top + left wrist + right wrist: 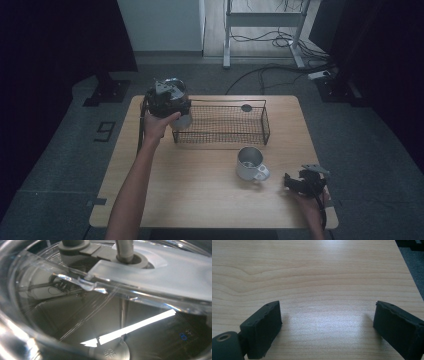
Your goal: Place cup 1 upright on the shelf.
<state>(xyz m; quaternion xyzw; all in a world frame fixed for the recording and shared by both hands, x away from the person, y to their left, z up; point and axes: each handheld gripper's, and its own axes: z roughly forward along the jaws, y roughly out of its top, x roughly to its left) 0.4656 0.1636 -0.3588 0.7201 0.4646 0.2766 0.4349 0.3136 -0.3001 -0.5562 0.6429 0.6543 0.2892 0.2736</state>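
**Clear jug at the left end of the wire basket, held up by your left gripper**

Clear jug (181,120): a see-through vessel with a pale lid; in the high view it sits directly under your left gripper (167,100), at the left end of the wire basket (260,131), seemingly over or against the basket's left wall; whether its base rests on anything cannot be told. Your left hand (157,125) wraps the gripper body from the near side; the cable trails down along your forearm. In the left gripper view the jug (105,315) lies so close to the lens that curved clear wall, the frosted lid and two grey posts cover the frame; the jaws themselves are hidden there, so the grip is judged from the high view: clamped on the jug.

Right gripper (327,322): jaws set wide apart, nothing between them; bare wooden table (317,272) ahead of the pads; in the high view this gripper (305,182) rests low near the table's near right corner, your right hand (312,205) behind it.

Metal mug (250,164): upright on the table, just to the left of the right gripper, handle turned toward it; apart from it, not touching; the basket lies beyond the mug, well apart from the right gripper.
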